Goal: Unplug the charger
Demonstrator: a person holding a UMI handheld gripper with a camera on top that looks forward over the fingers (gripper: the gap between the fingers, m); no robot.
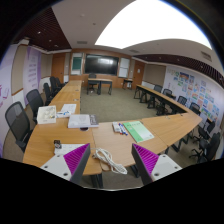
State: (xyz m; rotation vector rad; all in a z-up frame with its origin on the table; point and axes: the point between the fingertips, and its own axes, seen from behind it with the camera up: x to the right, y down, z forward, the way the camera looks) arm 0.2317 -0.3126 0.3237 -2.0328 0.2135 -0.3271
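The gripper (112,165) was held open and empty above the near edge of the table (170,128), its fingers aimed at a coiled white cable (108,160), probably the charger's, lying between them.

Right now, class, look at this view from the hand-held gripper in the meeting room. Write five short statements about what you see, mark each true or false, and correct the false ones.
1. A white cable lies on the wooden table between the gripper fingers. True.
2. The fingers are shut on the cable. False: they stand open, with gaps either side of it.
3. A green folder lies on the table beyond the fingers. True.
4. The table is bare apart from the cable. False: papers and other items lie on it.
5. Black chairs stand beside the table. True.
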